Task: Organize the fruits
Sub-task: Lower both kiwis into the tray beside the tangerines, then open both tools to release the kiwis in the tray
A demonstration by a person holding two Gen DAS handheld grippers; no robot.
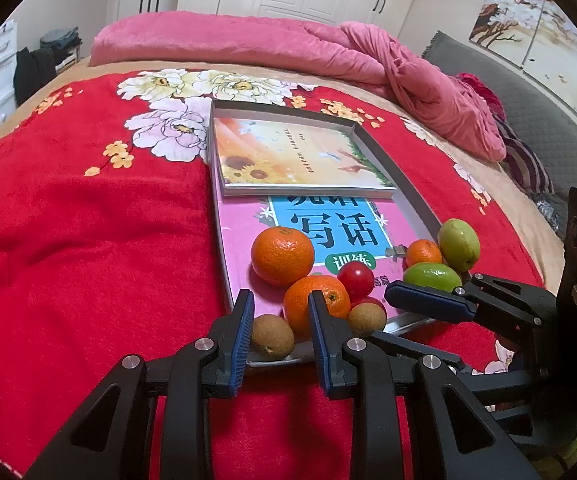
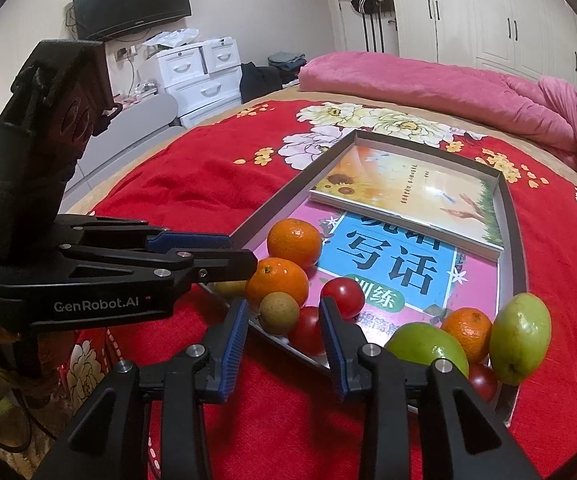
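Observation:
A shallow silver tray (image 1: 402,178) lies on the red bed cover, with fruit piled at its near end. My left gripper (image 1: 280,295) is shut on a small brown longan (image 1: 272,336) at the tray's near left corner. Just beyond it are two mandarins (image 1: 282,256), a second longan (image 1: 366,318) and a cherry tomato (image 1: 355,280). My right gripper (image 2: 284,301) stands open over the near rim. A longan (image 2: 278,312) and a tomato (image 2: 308,332) lie loose between its fingers. Two green fruits (image 2: 522,338) and a small mandarin (image 2: 466,334) lie to its right.
Two books (image 1: 288,156) lie flat in the tray and the fruit rests on the nearer one. A rumpled pink quilt (image 1: 408,64) lies at the far side of the bed. The left gripper's body (image 2: 88,276) fills the left of the right wrist view.

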